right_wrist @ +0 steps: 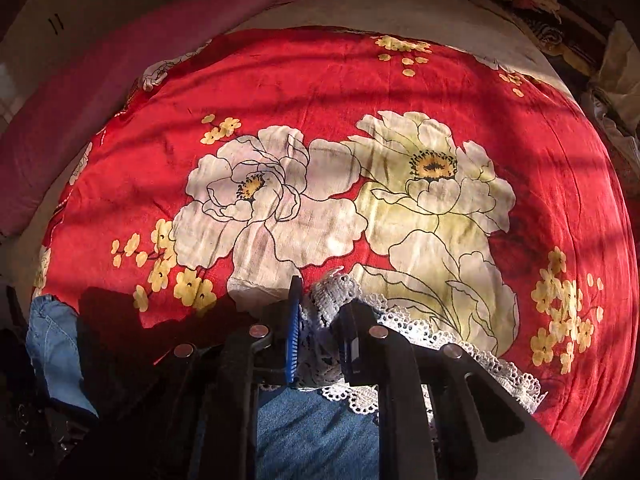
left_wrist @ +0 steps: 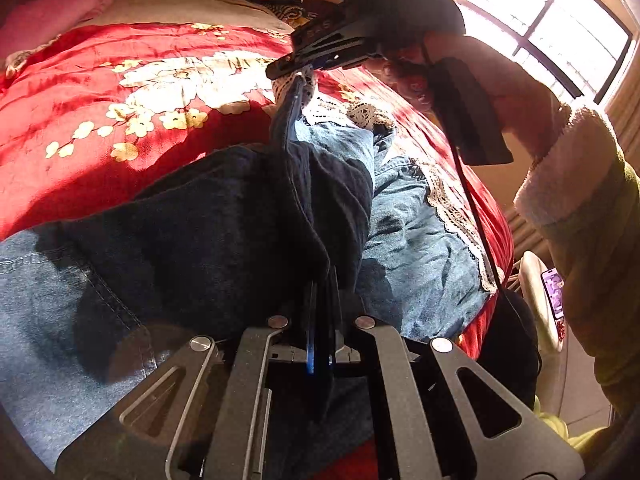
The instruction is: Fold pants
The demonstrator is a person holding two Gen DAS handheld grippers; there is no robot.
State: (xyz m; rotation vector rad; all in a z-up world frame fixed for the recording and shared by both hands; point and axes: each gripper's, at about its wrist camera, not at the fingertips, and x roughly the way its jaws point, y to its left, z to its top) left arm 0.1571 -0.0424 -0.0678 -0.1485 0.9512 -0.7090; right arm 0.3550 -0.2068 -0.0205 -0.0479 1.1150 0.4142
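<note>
With my left gripper (left_wrist: 320,300) clamping the pants (left_wrist: 404,216) on the bed (left_wrist: 120,80) and my right gripper (right_wrist: 320,320) pinching the lace hem (right_wrist: 332,284) (fold start), next lift both evenly.

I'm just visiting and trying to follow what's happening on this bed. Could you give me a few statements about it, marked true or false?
1. The jeans have white lace trim. True.
2. The bedspread is plain blue. False: it is red with big pale flowers.
3. The right claw pinches the lace hem. True.
4. The left claw stands wide open and empty. False: it is shut on a fold of denim.
5. The jeans lie on the floor. False: they lie on the bedspread.
</note>
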